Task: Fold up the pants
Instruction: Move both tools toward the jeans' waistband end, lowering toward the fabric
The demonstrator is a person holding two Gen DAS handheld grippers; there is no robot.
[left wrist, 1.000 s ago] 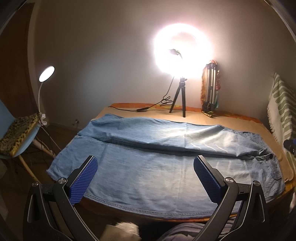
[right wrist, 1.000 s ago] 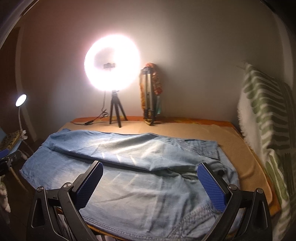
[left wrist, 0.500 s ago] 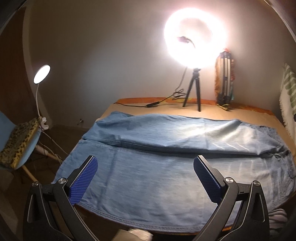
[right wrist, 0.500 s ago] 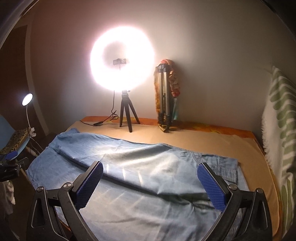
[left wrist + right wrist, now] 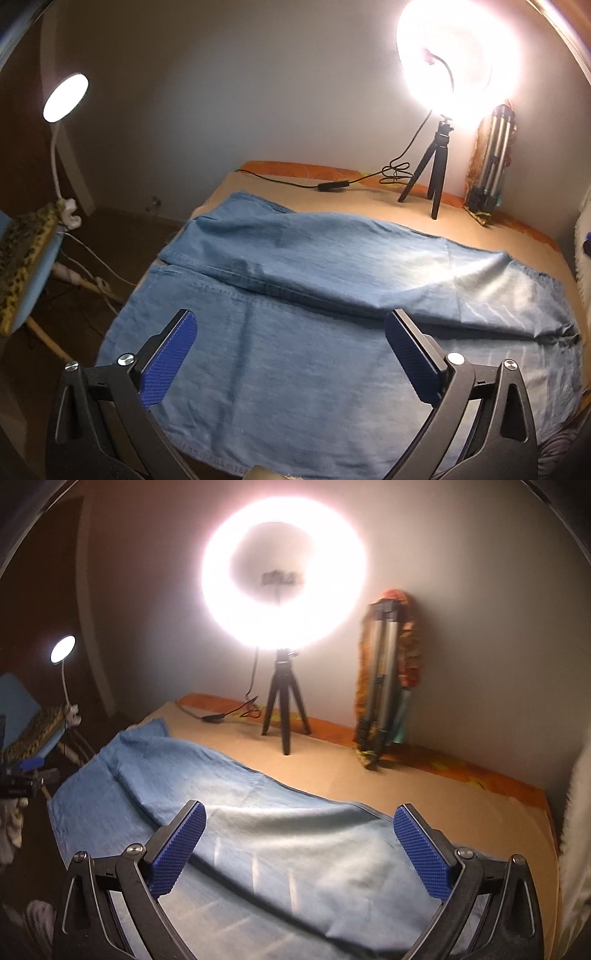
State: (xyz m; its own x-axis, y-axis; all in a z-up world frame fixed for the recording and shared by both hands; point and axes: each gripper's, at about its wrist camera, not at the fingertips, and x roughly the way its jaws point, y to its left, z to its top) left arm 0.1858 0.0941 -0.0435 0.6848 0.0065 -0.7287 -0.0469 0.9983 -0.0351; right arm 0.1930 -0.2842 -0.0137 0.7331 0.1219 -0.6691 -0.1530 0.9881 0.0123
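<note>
- Left wrist view: pants (image 5: 332,332) lie spread flat on the desk (image 5: 351,199), legs side by side, leg ends toward the left edge, waist off to the right. Far leg overlaps the near one along a seam.
- Left tool (image 5: 291,354) hovers above the near leg, jaws wide but beginning to close, nothing between the pads, no contact with the denim.
- Ring light (image 5: 458,59) on its tripod and a second folded tripod (image 5: 491,158) stand at the back of the desk, clear of the fabric.
- Right wrist view: right tool (image 5: 299,845) released, jaws wide, empty, above the pants (image 5: 258,849) near the waist half. Picture is blurred.
- Step, my read: approach phase, no fold started.
- Next: each tool needs to drop to a cloth edge, pinch a single layer, then lift in sync to bring one half over the other.
</note>
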